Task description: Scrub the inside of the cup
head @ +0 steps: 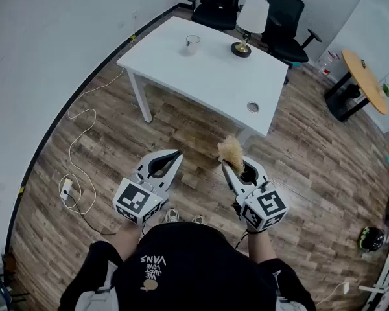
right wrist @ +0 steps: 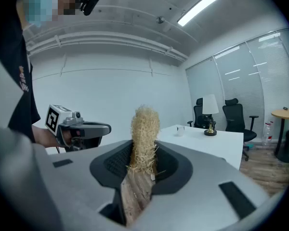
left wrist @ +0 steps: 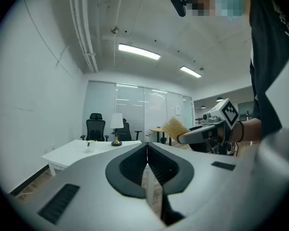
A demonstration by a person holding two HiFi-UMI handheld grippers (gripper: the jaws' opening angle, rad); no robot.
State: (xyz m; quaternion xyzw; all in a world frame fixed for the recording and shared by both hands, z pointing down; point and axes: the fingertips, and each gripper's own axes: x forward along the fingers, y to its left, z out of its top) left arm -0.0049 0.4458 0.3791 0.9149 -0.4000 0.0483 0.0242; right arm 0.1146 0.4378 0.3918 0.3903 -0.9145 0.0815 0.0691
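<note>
A clear glass cup (head: 192,43) stands far off on the white table (head: 207,76), near its back edge; it also shows small as the cup (left wrist: 90,146) and the cup (right wrist: 179,130). I stand on the wood floor, well short of the table. My left gripper (head: 177,154) is shut with nothing between its jaws, as the left gripper (left wrist: 147,147) confirms. My right gripper (head: 229,164) is shut on a straw-coloured loofah scrubber (head: 231,150), and the scrubber (right wrist: 144,126) sticks out upright past the jaws. Both grippers are held side by side at about waist height, pointing towards the table.
A table lamp (head: 244,24) and a small round dish (head: 253,107) also sit on the table. Black office chairs (head: 219,2) stand behind it. A round wooden table (head: 364,80) is at the right. A white cable and power strip (head: 66,188) lie on the floor along the left wall.
</note>
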